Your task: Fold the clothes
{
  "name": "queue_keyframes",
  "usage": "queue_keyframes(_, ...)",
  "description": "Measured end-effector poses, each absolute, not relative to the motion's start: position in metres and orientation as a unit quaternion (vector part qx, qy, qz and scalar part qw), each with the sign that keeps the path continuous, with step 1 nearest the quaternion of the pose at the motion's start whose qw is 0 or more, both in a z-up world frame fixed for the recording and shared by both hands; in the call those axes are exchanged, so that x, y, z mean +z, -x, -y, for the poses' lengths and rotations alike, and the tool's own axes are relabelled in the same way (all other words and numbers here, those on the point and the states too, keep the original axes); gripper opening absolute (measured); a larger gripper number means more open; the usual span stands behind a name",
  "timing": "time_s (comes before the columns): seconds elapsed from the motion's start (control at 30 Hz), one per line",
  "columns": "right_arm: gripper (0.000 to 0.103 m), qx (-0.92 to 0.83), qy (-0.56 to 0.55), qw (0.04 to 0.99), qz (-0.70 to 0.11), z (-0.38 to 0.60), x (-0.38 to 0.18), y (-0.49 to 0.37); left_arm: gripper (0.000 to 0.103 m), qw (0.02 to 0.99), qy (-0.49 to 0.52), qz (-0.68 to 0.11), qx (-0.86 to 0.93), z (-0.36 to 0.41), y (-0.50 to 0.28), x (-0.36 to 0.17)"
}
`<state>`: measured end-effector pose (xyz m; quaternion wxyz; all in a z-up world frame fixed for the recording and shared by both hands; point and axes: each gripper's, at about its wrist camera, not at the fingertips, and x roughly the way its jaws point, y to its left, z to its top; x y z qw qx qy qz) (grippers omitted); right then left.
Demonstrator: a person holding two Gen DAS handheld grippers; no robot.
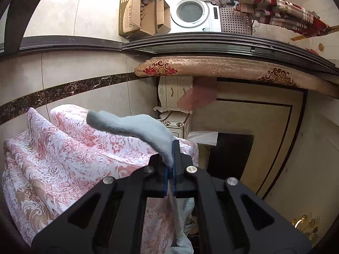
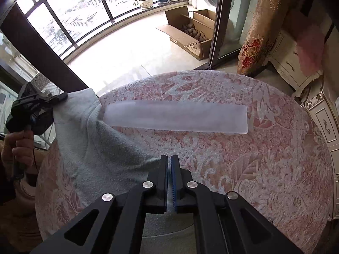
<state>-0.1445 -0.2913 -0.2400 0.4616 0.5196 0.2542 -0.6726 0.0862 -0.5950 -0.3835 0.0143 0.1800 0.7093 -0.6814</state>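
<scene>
A light blue-grey fleecy cloth [image 2: 101, 148] lies over the left part of a round table with a pink-and-white floral cover [image 2: 254, 169]. My right gripper [image 2: 168, 158] points down at the table and is shut on the cloth's right edge. The left gripper [image 2: 62, 96], held in a person's hand [image 2: 19, 141], pinches the far left corner and lifts it off the table. In the rolled left wrist view my left gripper [image 1: 171, 150] is shut on the cloth [image 1: 131, 124], which curls out past the jaws and hangs below them.
A pale translucent rectangular strip [image 2: 175, 116] lies across the table beyond the cloth. Behind stand an open cardboard box [image 2: 190, 31], a sliding door frame [image 2: 218, 21], a gold and red curtain [image 2: 254, 42], a white cabinet [image 2: 292, 63] and a washing machine [image 1: 190, 12].
</scene>
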Motion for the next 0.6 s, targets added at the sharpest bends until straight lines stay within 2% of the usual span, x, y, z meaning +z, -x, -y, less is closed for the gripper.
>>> queue_keyframes(0.1, 0.007, -0.703, -0.523, 0.441, -0.193, 0.254, -0.216, 0.143, 0.003, -0.009, -0.186, -0.689, -0.701, 0.602, -0.063, -0.366)
queue_keyframes(0.17, 0.013, -0.708, -0.527, 0.435, -0.177, 0.226, -0.206, 0.126, 0.003, -0.023, -0.195, -0.675, -0.711, 0.606, -0.044, -0.353)
queue_keyframes(0.37, 0.021, -0.667, -0.576, 0.452, -0.138, 0.154, -0.209, 0.027, 0.003, -0.031, -0.229, -0.653, -0.722, 0.609, -0.019, -0.336)
queue_keyframes(0.53, 0.024, -0.627, -0.579, 0.491, -0.173, 0.154, -0.223, -0.095, 0.003, -0.01, -0.242, -0.662, -0.709, 0.606, -0.024, -0.345)
queue_keyframes(0.6, 0.033, -0.626, -0.557, 0.506, -0.202, 0.168, -0.226, -0.133, 0.003, -0.007, -0.242, -0.664, -0.707, 0.605, -0.027, -0.346)
